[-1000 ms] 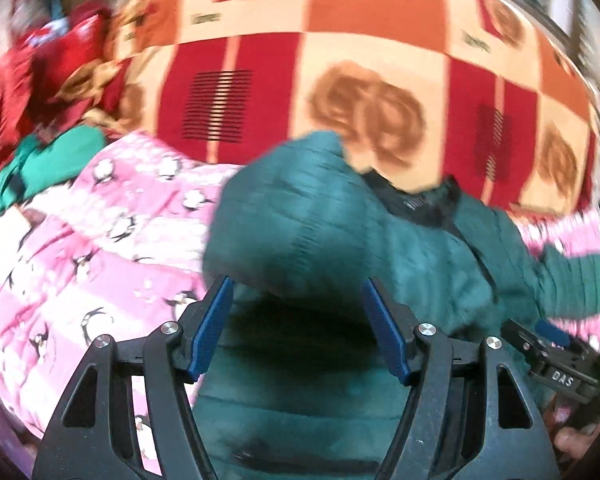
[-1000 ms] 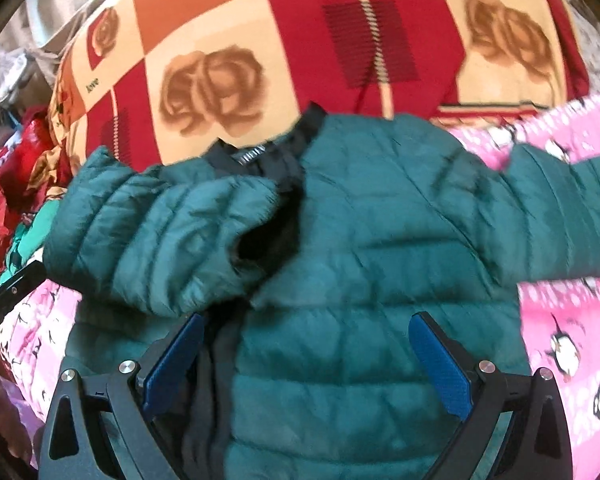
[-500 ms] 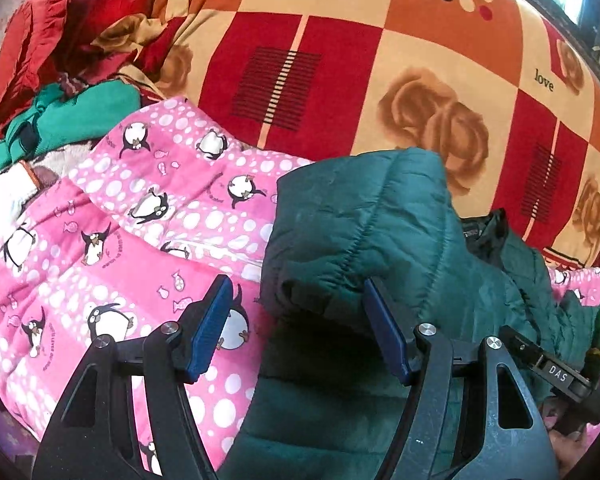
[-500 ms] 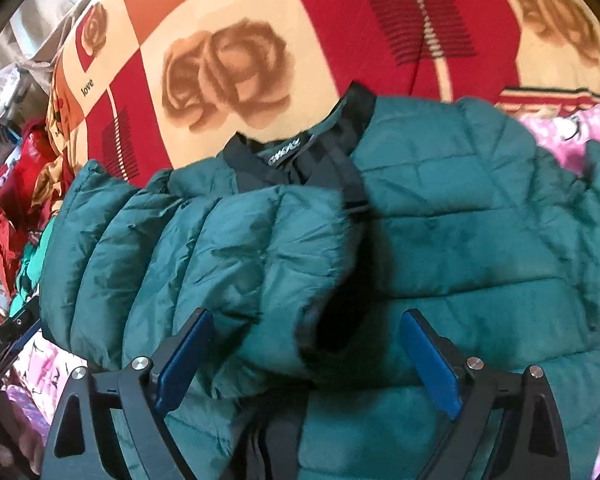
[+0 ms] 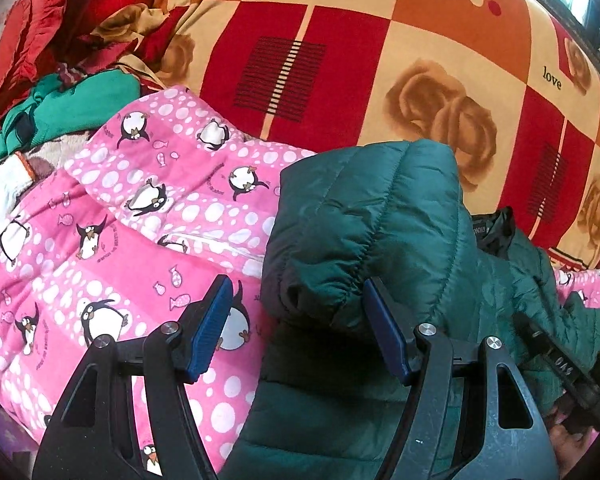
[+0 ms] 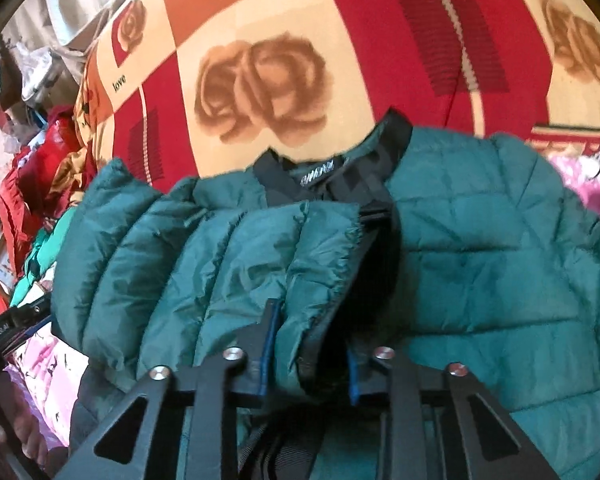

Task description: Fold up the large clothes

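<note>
Rose-patterned blanket (image 5: 440,92) under green jacket (image 6: 480,260)

I see the green puffer jacket (image 6: 480,264) as quilted cloth with a faint sheen, its collar (image 6: 396,140) a flat black woven band. The pink penguin quilt (image 5: 112,248) looks soft, matt and padded. The checked rose blanket (image 5: 380,64) reads as fuzzy fleece. On my left gripper (image 5: 296,334) I see matt black plastic, ribbed blue pads (image 5: 212,330) and shiny metal screws (image 5: 425,329).
</note>
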A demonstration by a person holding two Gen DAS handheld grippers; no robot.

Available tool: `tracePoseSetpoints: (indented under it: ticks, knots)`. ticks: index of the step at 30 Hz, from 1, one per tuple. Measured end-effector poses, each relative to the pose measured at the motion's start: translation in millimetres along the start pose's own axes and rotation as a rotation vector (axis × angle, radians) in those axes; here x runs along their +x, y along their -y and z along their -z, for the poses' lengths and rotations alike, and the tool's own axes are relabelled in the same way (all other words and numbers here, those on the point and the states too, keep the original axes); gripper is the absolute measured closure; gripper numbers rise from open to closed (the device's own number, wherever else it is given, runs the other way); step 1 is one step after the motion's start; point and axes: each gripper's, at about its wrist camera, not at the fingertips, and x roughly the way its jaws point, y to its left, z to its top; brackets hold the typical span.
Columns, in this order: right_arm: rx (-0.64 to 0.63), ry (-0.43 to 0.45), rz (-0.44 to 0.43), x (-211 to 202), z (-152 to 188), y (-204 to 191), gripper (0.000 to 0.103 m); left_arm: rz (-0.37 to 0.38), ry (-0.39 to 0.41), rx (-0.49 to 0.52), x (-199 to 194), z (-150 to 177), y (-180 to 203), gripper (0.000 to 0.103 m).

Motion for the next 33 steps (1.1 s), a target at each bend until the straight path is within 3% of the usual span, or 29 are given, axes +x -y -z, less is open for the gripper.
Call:
tracePoseSetpoints:
  ticks: [10, 15, 23, 29, 31, 33]
  knots:
    - [-0.038, 0.156, 0.098, -57, -26, 12, 0.083, -0.008, -0.007, -0.008, -1, 3, -4, 0.035]
    - [-0.008, 0.2, 0.163, -75, -35, 39, 0.085, -0.011, -0.013, -0.001, 2, 5, -1, 0.035]
    - [0.032, 0.178, 0.276, -58, -33, 88, 0.086, -0.029, -0.033, 0.016, 13, 7, 6, 0.035]
    - [0.071, 0.061, 0.337, -14, -21, 117, 0.086, -0.035, -0.027, 0.043, 13, 5, 16, 0.035]
    - [0.118, 0.03, 0.31, -10, -17, 127, 0.082, -0.04, -0.022, 0.064, 13, 2, 21, 0.035]
    - [0.138, 0.03, 0.313, -19, -17, 129, 0.057, -0.045, -0.023, 0.078, 17, -3, 26, 0.035]
